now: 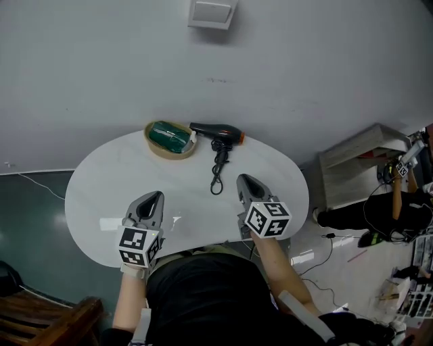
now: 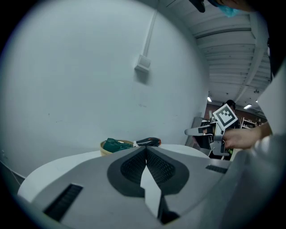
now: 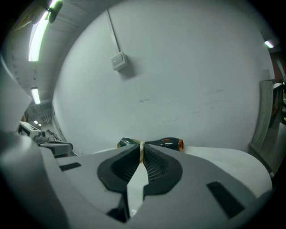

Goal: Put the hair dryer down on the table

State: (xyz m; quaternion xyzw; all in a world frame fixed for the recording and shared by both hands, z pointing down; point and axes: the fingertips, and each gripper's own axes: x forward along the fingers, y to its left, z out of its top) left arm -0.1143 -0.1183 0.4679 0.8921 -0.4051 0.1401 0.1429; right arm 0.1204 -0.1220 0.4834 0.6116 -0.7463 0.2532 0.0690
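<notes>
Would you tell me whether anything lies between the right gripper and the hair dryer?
Nothing visible does: between the right gripper and the hair dryer lie only bare table and the dryer's own cord.

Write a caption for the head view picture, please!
Hair dryer lies on the white table beside a bowl while the left gripper and right gripper hover shut and empty nearer the person.

A pale grey wall (image 1: pixel 304 61) rises behind the white oval table (image 1: pixel 135 182), with a small white box (image 1: pixel 212 13) mounted high above it. Dark green floor (image 1: pixel 27 223) spreads left of the table, a wooden bench (image 1: pixel 47 314) sits off its near-left edge, and a white shelf unit (image 1: pixel 355 155) stands to its right.
</notes>
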